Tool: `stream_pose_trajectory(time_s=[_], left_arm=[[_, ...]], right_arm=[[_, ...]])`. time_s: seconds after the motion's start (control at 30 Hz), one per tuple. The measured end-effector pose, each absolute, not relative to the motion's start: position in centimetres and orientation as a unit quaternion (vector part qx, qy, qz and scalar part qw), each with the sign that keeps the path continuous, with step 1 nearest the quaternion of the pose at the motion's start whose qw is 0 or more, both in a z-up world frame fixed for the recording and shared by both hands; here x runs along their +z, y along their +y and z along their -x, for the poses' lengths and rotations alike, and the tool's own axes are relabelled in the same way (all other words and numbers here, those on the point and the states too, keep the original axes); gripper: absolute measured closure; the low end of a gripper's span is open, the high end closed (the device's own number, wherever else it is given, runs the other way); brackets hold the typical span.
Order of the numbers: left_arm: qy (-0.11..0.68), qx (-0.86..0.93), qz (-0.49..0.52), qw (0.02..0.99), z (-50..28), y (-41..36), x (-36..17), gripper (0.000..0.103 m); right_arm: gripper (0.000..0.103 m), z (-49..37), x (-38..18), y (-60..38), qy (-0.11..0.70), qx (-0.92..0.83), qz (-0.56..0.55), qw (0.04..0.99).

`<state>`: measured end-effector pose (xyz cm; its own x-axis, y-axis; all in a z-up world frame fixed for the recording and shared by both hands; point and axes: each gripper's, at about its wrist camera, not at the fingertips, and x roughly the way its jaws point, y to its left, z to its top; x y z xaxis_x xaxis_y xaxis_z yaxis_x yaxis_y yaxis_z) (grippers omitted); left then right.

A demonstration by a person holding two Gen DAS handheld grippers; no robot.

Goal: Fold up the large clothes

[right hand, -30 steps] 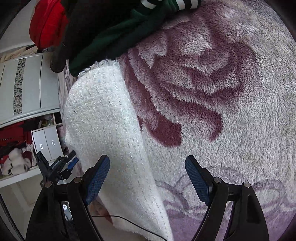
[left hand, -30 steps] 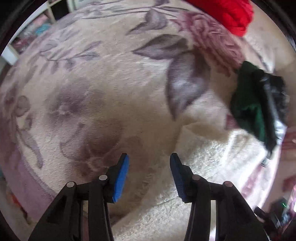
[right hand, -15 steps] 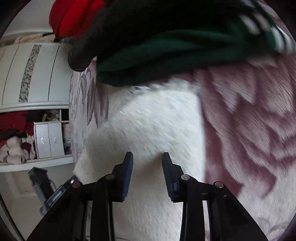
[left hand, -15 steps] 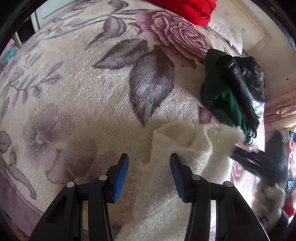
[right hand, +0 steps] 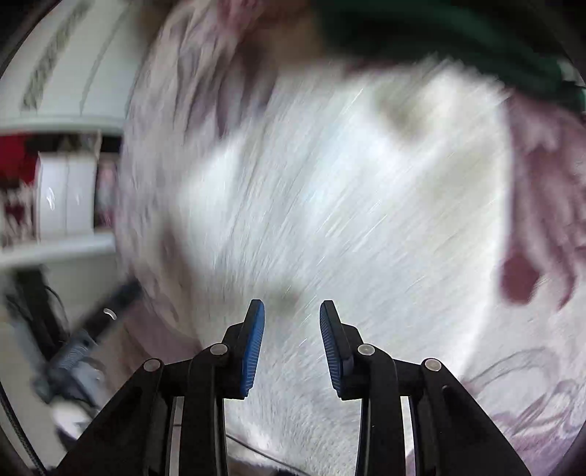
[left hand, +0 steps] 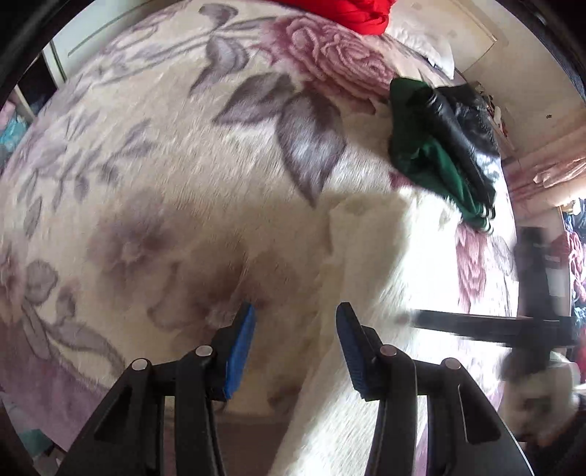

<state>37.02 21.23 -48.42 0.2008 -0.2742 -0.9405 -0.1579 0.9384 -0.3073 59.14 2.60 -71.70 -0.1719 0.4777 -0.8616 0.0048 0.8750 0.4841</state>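
Shifted rightward, white garment (left hand: 370,263) now sprawls — floral blanket (left hand: 154,153) beneath.

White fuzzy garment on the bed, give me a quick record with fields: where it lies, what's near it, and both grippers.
garment: white fuzzy garment, lying on the floral blanket
nearby: green and black clothes beyond it; red cloth at far edge
left gripper: open, nothing held
right gripper: jaws narrowly apart above the garment; view blurred, grip unclear

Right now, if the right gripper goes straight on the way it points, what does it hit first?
Most likely the white fluffy garment: it fills the view ahead of the open right gripper. The picture is motion-blurred, so depth is unclear.
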Motion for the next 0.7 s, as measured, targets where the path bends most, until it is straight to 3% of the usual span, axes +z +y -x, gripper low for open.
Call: stream_pose_trajectory(time_s=[0.13,0.3,0.33,0.4,0.43,0.53,0.7], left_arm=[[0.649,-0.043,0.173,0.74,-35.1,21.8,-50.2,0.06],[0.668,-0.071,0.162,0.723,-33.6,20.1,-52.3,0.06],[0.674,-0.082,0.165,0.716,-33.2,19.6,-52.8,0.06],[0.687,-0.101,0.171,0.699,-31.5,18.6,-53.9,0.06],[0.694,-0.106,0.173,0.691,-30.6,18.3,-54.3,0.06],[0.722,-0.121,0.171,0.659,-27.0,17.2,-55.6,0.06],[0.745,-0.129,0.137,0.64,-21.6,15.6,-56.0,0.06]], right_arm=[[0.07,-59.4,-79.0,7.4,0.764,0.108,-0.13,0.623],[0.068,-60.3,-76.5,9.6,0.769,0.109,-0.081,0.625],[0.065,-60.1,-75.6,9.7,0.765,0.118,-0.088,0.627],[0.036,-58.2,-73.3,7.7,0.763,0.129,-0.115,0.623],[0.031,-56.8,-72.2,6.3,0.761,0.127,-0.136,0.621],[0.029,-50.2,-70.6,1.4,0.761,0.112,-0.208,0.605],[0.029,-36.6,-75.0,-3.7,0.795,0.054,-0.289,0.53]])
